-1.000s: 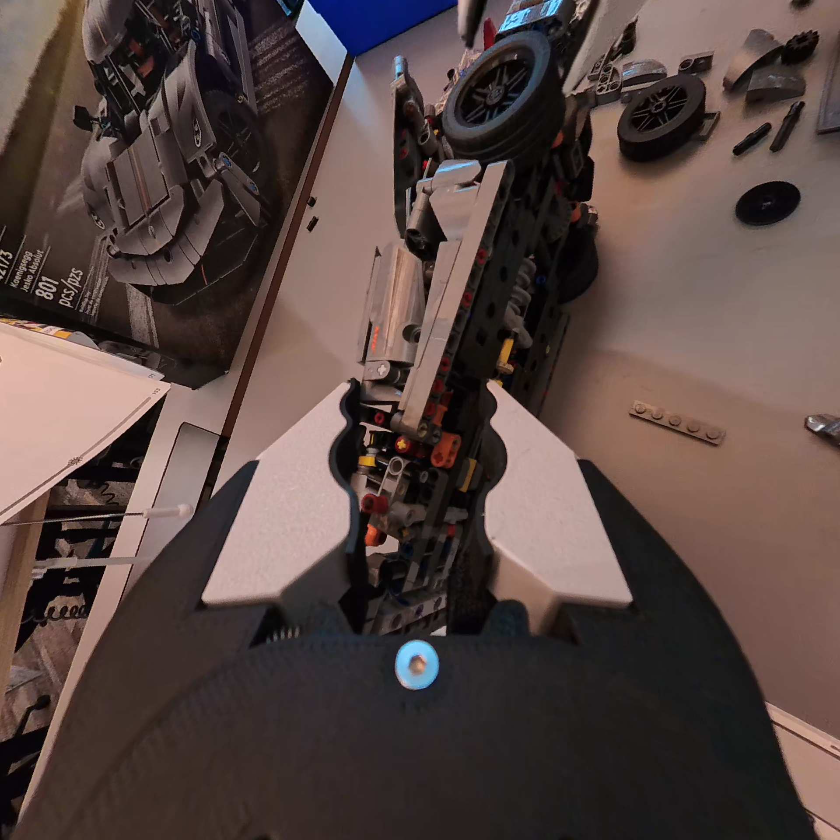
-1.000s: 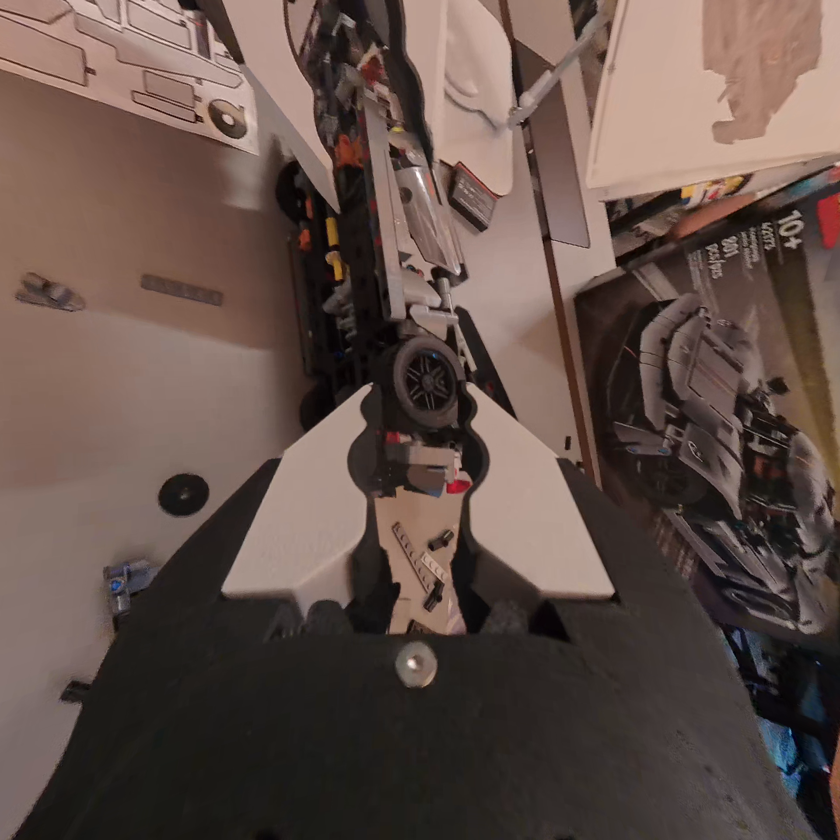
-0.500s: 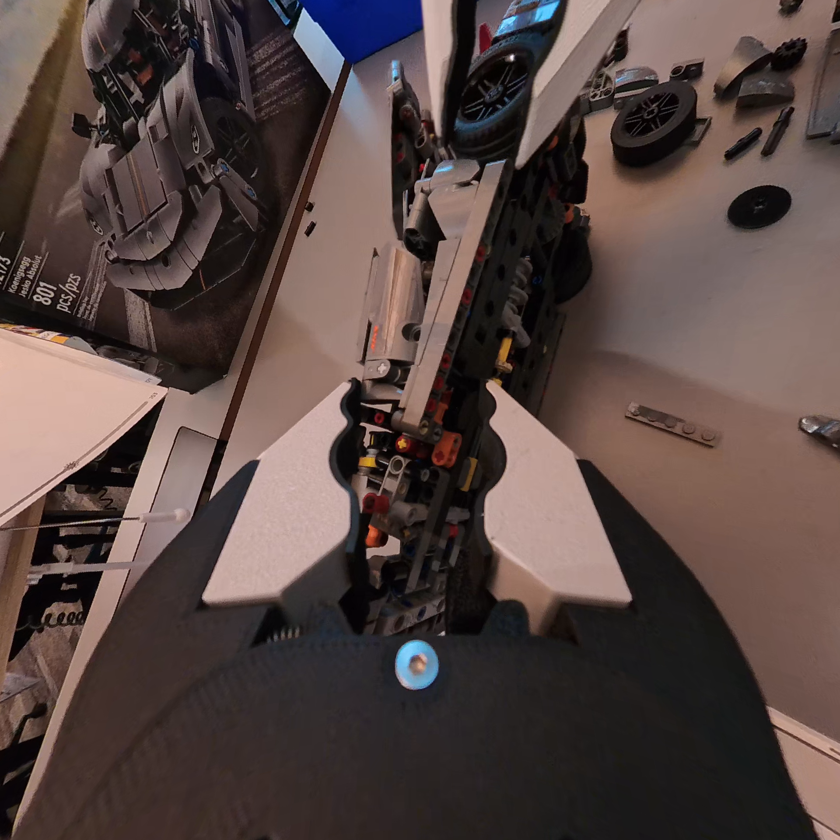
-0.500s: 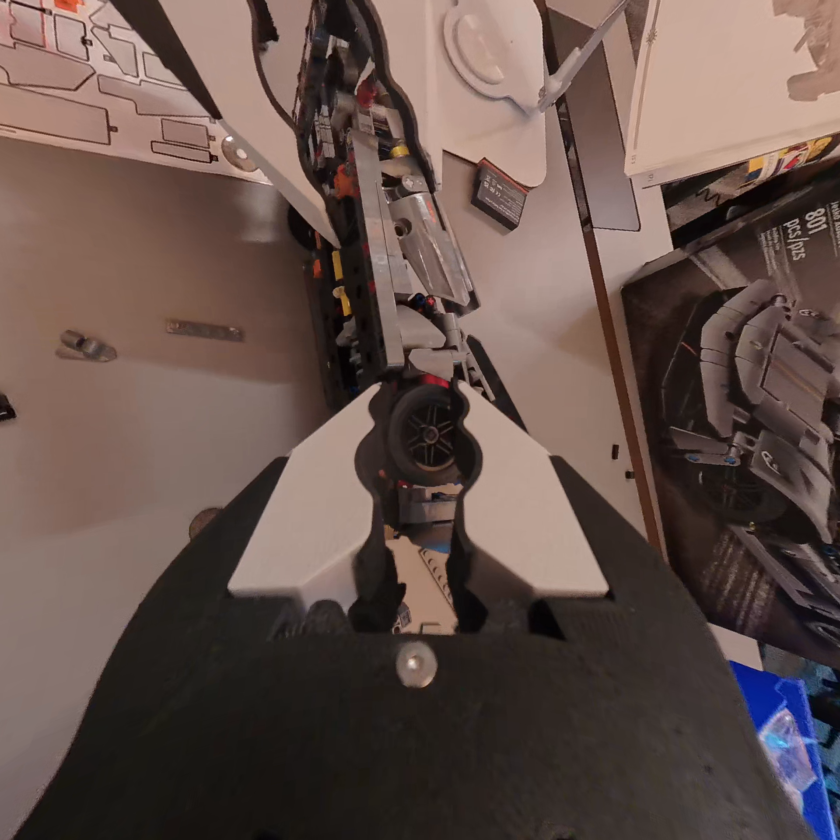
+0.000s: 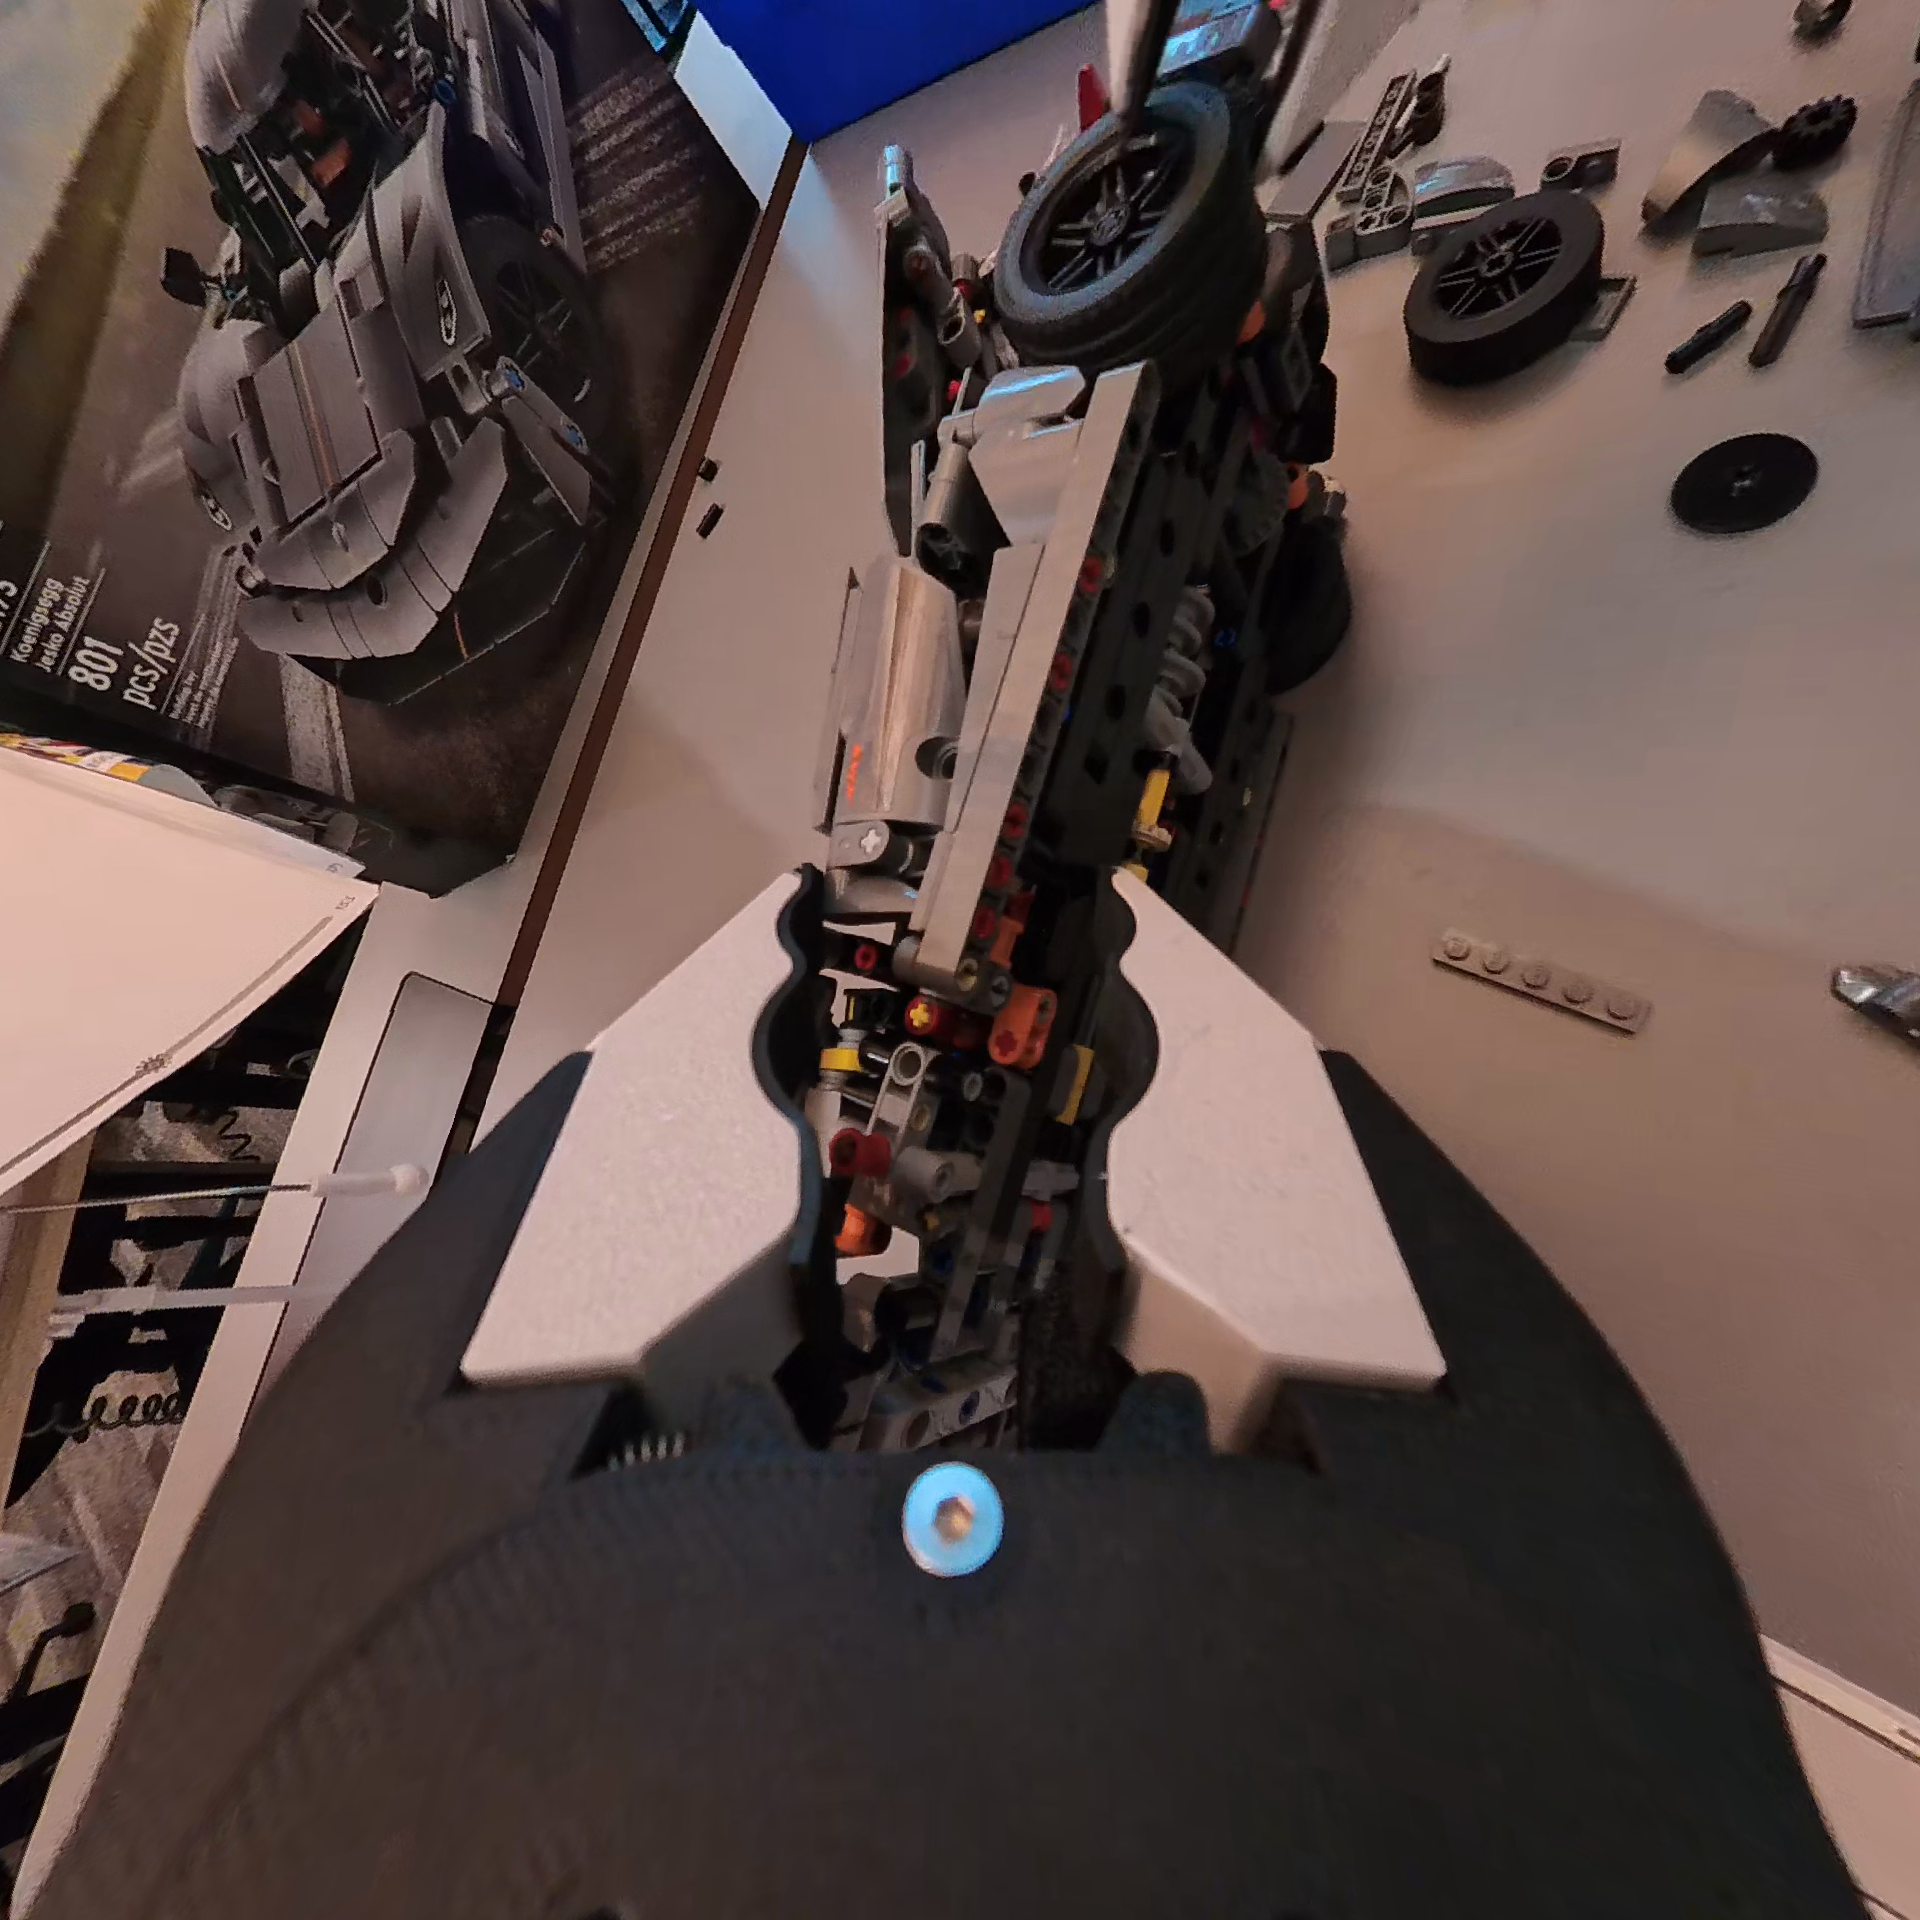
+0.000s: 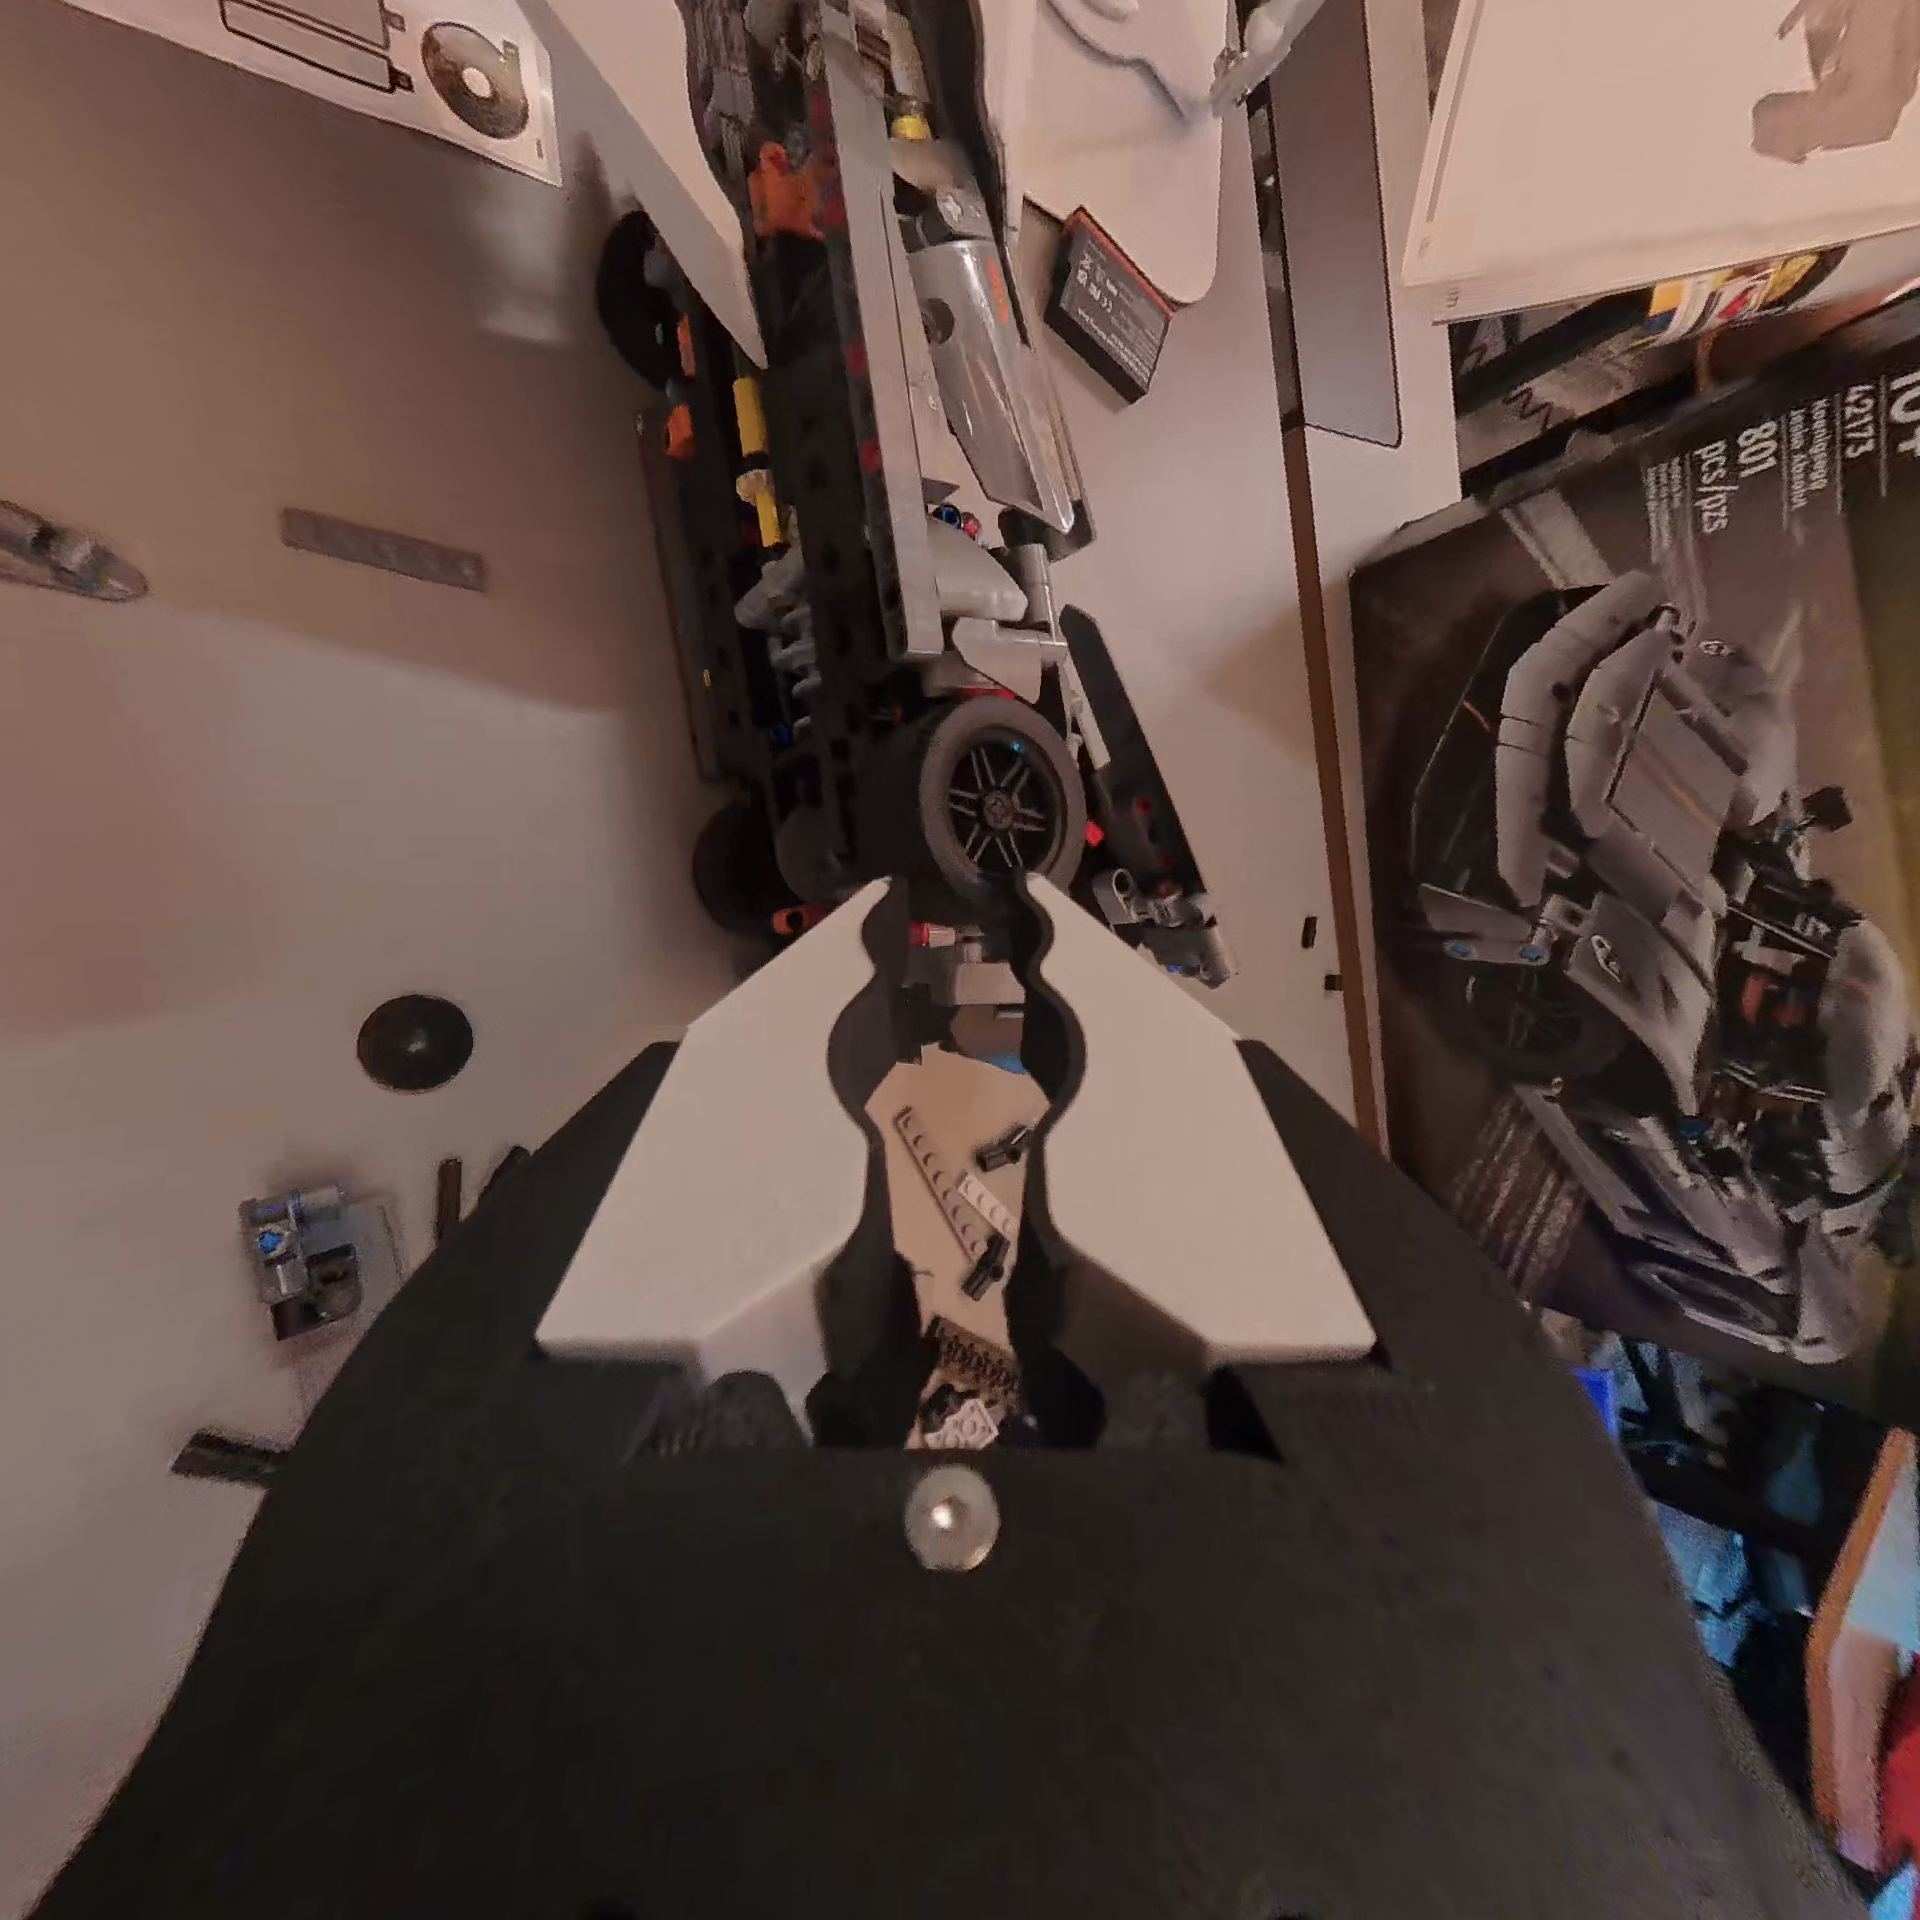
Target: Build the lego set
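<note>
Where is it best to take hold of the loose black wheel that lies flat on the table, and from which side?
Grip the loose wheel across its tyre, coming down from above. It lies flat, hub up, so the rounded tread offers two opposite sides. Small pieces lie close around it, so probably close carefully.

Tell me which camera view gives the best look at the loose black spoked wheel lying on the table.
The left wrist view: the loose black spoked wheel lies unobstructed at upper right, spokes facing the camera, among small grey parts. The right wrist view does not show it, only the wheel fitted on the car.
</note>
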Demonstrator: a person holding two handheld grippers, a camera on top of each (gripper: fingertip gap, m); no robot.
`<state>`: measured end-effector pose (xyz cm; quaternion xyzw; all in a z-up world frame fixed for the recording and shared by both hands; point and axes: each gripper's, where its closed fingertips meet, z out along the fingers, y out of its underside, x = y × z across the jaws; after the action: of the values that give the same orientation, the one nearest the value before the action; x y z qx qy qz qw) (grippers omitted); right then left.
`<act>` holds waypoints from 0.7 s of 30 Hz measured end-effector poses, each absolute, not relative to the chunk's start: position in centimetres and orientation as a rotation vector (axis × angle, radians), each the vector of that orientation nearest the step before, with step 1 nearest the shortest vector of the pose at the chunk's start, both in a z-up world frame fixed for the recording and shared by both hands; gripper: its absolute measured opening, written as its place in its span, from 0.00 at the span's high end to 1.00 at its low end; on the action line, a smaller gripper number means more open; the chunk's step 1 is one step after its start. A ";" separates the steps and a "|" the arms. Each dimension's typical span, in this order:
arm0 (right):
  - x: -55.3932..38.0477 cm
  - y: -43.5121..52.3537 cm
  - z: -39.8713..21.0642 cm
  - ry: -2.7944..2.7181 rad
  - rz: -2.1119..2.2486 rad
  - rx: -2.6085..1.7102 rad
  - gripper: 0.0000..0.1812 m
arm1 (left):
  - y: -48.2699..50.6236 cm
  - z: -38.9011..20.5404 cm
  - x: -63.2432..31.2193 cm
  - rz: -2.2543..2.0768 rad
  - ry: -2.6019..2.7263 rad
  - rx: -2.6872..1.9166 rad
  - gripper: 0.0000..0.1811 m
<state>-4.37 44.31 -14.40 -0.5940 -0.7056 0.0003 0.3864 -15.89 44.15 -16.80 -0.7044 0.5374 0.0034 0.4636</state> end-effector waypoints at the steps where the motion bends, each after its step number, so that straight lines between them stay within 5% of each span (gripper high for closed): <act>1: -4.5 44.3 -14.4 -1.799 -0.016 -1.507 0.91 | 44.2 -16.8 -15.9 0.007 1.318 -1.733 0.73; 21: -7.2 44.8 -13.9 -1.762 0.063 -1.506 0.84 | 44.2 -16.9 -15.7 0.018 1.326 -1.720 0.72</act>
<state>-7.23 44.79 -13.91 -0.5952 -0.6965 0.0249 0.4001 -15.72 44.22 -16.86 -0.7007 0.5401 0.0073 0.4661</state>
